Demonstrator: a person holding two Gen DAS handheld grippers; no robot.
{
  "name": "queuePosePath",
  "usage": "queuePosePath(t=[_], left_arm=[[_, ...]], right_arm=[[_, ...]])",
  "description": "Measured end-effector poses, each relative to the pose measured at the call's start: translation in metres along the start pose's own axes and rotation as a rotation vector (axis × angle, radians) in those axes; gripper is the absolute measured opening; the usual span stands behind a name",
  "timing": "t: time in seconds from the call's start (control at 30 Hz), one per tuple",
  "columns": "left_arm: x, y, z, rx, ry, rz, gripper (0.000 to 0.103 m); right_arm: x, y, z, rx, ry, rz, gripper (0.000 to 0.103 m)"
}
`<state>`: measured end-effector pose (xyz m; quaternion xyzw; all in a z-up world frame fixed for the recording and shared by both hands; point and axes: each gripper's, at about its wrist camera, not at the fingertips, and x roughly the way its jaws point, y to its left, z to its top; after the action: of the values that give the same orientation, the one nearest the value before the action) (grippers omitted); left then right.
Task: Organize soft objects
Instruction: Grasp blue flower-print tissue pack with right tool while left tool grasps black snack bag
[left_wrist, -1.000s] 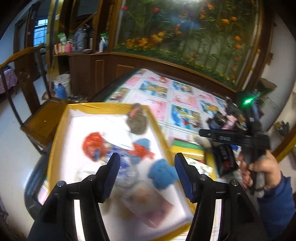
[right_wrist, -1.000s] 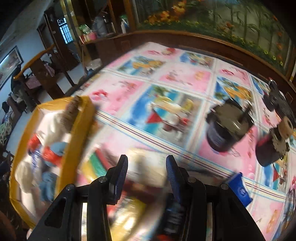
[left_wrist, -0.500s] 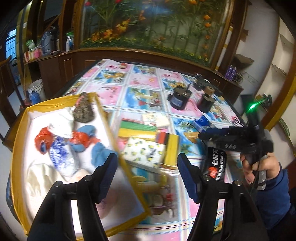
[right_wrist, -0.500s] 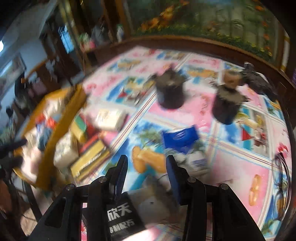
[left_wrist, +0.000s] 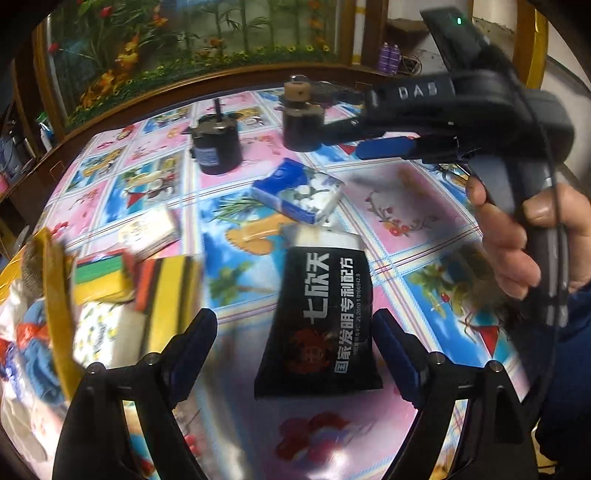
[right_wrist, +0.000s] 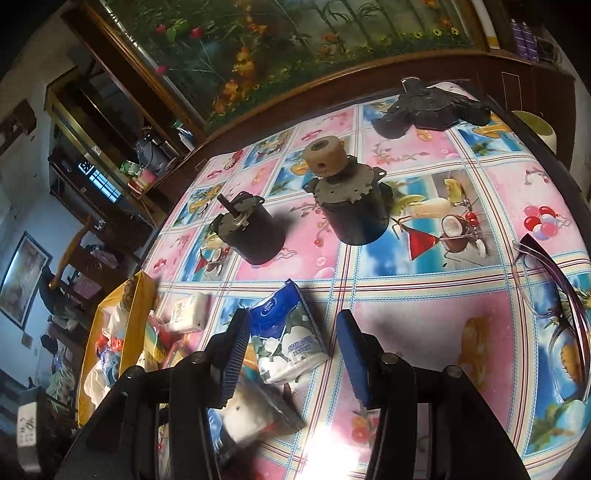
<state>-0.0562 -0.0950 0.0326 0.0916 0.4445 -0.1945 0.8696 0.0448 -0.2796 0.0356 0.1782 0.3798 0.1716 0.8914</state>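
Observation:
My left gripper (left_wrist: 291, 332) hangs low over the table, its jaws opening, with nothing pressed. A black pouch with white lettering (left_wrist: 321, 321) lies flat on the tablecloth between its fingers, touching neither. Beyond it lies a blue-and-white tissue pack (left_wrist: 295, 192). My right gripper (right_wrist: 293, 343) stands over that tissue pack (right_wrist: 288, 332), jaws opening, the pack between the fingers but not squeezed. The right gripper (left_wrist: 354, 142) also shows at the upper right of the left wrist view, held by a hand (left_wrist: 517, 236). The black pouch (right_wrist: 258, 410) is a blur under the right gripper.
A yellow-rimmed box (left_wrist: 55, 295) holding soft things sits at the left. Beside it lie stacked sponges (left_wrist: 166, 288), a patterned white pack (left_wrist: 103, 332) and a small white pack (right_wrist: 186, 312). Two dark motors (right_wrist: 251, 229) (right_wrist: 347, 206), a black bag (right_wrist: 428, 110) and glasses (right_wrist: 554, 295) sit farther off.
Both grippers swung right, away from the yellow box. The left one now straddles the black pouch with wider jaws. The right one came over the blue tissue pack and opened a little.

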Motion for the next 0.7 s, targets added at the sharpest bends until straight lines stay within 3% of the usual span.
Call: queuePosePath(t=[0.07, 0.13, 0.17, 0.2, 0.23, 0.43, 0.7], left_arm=[[0.010, -0.005, 0.005, 0.001, 0.011, -0.024, 0.085], [0.019, -0.009, 0.007, -0.010, 0.013, 0.004, 0.084], [0.025, -0.009, 0.007, -0.017, 0.025, 0.013, 0.078], [0.029, -0.005, 0.006, -0.042, 0.029, 0.013, 0.051], [0.031, -0.001, 0.005, -0.069, 0.033, 0.011, 0.047], [0.016, 0.027, -0.005, -0.168, -0.009, 0.006, 0.041], [0.001, 0.030, -0.024, -0.200, -0.056, -0.024, 0.041]], right_arm=[[0.004, 0.003, -0.003, -0.020, 0.007, -0.018, 0.057], [0.008, 0.007, -0.004, -0.047, 0.013, -0.044, 0.057], [0.011, 0.009, -0.005, -0.062, 0.015, -0.056, 0.058], [0.013, 0.011, -0.006, -0.075, 0.016, -0.066, 0.059], [0.016, 0.013, -0.007, -0.091, 0.018, -0.079, 0.061], [0.036, 0.032, -0.013, -0.226, 0.026, -0.177, 0.071], [0.067, 0.044, -0.025, -0.333, 0.071, -0.277, 0.071]])
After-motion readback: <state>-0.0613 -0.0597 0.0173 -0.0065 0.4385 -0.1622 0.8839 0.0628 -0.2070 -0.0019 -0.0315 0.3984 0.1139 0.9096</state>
